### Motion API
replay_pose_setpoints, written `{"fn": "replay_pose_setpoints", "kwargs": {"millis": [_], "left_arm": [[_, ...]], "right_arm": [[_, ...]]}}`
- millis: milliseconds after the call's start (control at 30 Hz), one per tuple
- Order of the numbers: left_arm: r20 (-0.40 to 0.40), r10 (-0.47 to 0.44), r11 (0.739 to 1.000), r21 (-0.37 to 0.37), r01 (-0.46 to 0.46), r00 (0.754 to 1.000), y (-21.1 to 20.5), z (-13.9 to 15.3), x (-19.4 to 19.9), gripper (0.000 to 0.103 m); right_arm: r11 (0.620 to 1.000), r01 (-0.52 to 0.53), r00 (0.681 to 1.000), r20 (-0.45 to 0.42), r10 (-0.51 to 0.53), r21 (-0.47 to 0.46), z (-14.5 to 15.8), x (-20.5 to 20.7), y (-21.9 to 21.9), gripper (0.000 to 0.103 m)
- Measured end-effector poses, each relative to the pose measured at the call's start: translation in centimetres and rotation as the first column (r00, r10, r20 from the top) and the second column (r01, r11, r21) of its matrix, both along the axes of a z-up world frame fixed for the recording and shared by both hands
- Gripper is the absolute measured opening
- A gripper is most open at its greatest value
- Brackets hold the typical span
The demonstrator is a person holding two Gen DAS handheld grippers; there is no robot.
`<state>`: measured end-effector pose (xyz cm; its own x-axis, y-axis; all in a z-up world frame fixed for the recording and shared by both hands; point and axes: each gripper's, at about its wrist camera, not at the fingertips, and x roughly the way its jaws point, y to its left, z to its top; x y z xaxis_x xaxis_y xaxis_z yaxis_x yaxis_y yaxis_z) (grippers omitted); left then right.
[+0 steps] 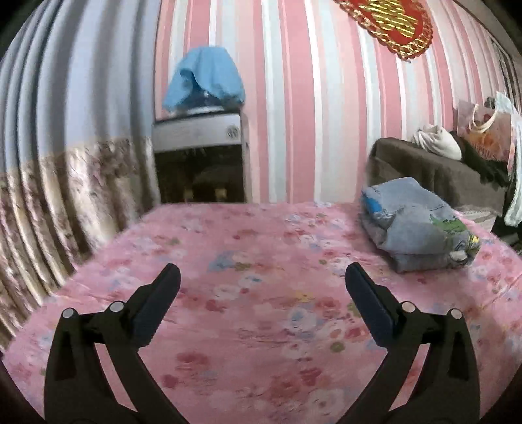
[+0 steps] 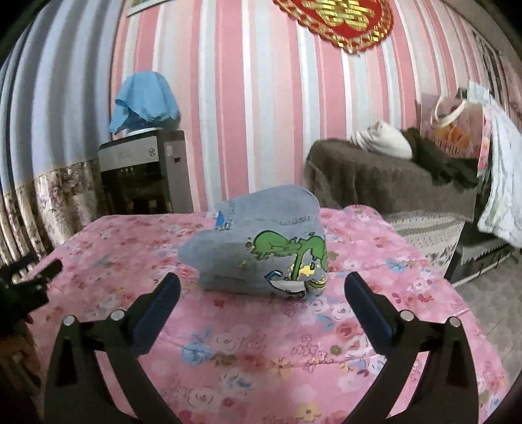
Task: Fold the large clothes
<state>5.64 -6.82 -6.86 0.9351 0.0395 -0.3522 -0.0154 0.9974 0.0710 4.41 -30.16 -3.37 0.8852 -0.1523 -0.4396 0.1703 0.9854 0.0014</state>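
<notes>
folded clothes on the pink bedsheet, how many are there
1. A folded denim garment with a green cartoon print lies on the floral pink bedsheet, ahead of the open right claw. In the left wrist view it sits far right. Nothing else folded shows on the sheet.

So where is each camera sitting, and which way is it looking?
Left wrist view: sits on the left claw, looks across the pink flowery bed toward the striped wall; its two open black fingers show.
Right wrist view: sits on the right claw, looks straight at the folded denim garment; its open fingers show, and the left claw peeks in at the left edge.
Shared: the bed, the denim garment, the blue cloth on the water dispenser, the red wall ornament.
</notes>
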Motion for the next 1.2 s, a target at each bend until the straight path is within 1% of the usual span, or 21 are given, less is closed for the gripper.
{"fn": "replay_pose_setpoints", "kwargs": {"millis": [67,100,133,167,233,300,333,433,533,633,800,967,1200], "left_arm": [[0.048,0.005,1.000,0.013,-0.006,0.999,0.2,0.3,-0.9,0.100],[0.058,0.006,1.000,0.013,-0.007,0.998,0.3,0.4,-1.0,0.100],[0.060,0.002,1.000,0.001,-0.002,0.998,0.4,0.5,-1.1,0.100],[0.066,-0.008,1.000,-0.026,0.009,0.998,0.6,0.4,-1.1,0.100],[0.061,-0.021,0.999,-0.036,0.023,0.998,0.3,0.3,-1.1,0.100],[0.095,-0.007,1.000,-0.014,0.008,0.995,0.0,-0.2,-1.5,0.100],[0.099,-0.003,1.000,-0.003,0.003,0.995,-0.1,-0.4,-1.5,0.100],[0.073,-0.015,1.000,-0.012,0.016,0.997,-0.2,-1.1,-1.0,0.100],[0.079,-0.003,0.999,-0.045,0.007,0.997,0.5,-1.2,-1.0,0.100],[0.049,0.003,0.998,-0.055,0.000,0.999,0.7,-1.5,-0.4,0.100],[0.050,-0.003,1.000,-0.027,0.005,0.999,0.3,-1.6,-0.4,0.100],[0.030,-0.001,1.000,-0.029,0.002,1.000,0.2,-1.7,-0.3,0.100],[0.034,-0.001,1.000,-0.031,0.002,0.999,0.3,-1.6,-0.2,0.100]], "right_arm": [[1.000,-0.005,1.000,0.021,0.006,-0.023,-0.3,-0.3,0.7,0.101],[1.000,-0.006,1.000,0.018,0.006,-0.028,-0.4,-0.2,1.0,0.101],[1.000,-0.010,1.000,0.015,0.011,-0.029,-0.5,-0.1,1.2,0.101],[1.000,-0.017,1.000,0.019,0.018,-0.024,-0.6,-0.1,1.4,0.101],[1.000,-0.020,0.999,0.036,0.021,-0.020,-0.8,-0.4,1.7,0.101],[0.999,-0.024,0.998,0.053,0.025,-0.024,-1.4,-0.5,1.8,0.101],[0.999,-0.022,0.998,0.060,0.024,-0.034,-1.7,-0.6,1.9,0.101],[0.998,-0.009,0.996,0.084,0.014,-0.062,-2.5,-0.7,1.9,0.101],[0.999,0.003,0.995,0.097,0.002,-0.049,-3.1,-0.8,1.7,0.101],[1.000,0.010,0.995,0.101,-0.008,-0.023,-3.3,-0.8,1.2,0.101],[0.999,0.053,0.994,0.091,-0.053,0.005,-3.5,-0.7,0.4,0.101],[0.999,0.043,0.997,0.072,-0.042,-0.011,-3.7,-0.3,0.7,0.101],[0.999,0.044,0.996,0.076,-0.043,-0.010,-3.7,-0.5,0.6,0.101]]}}
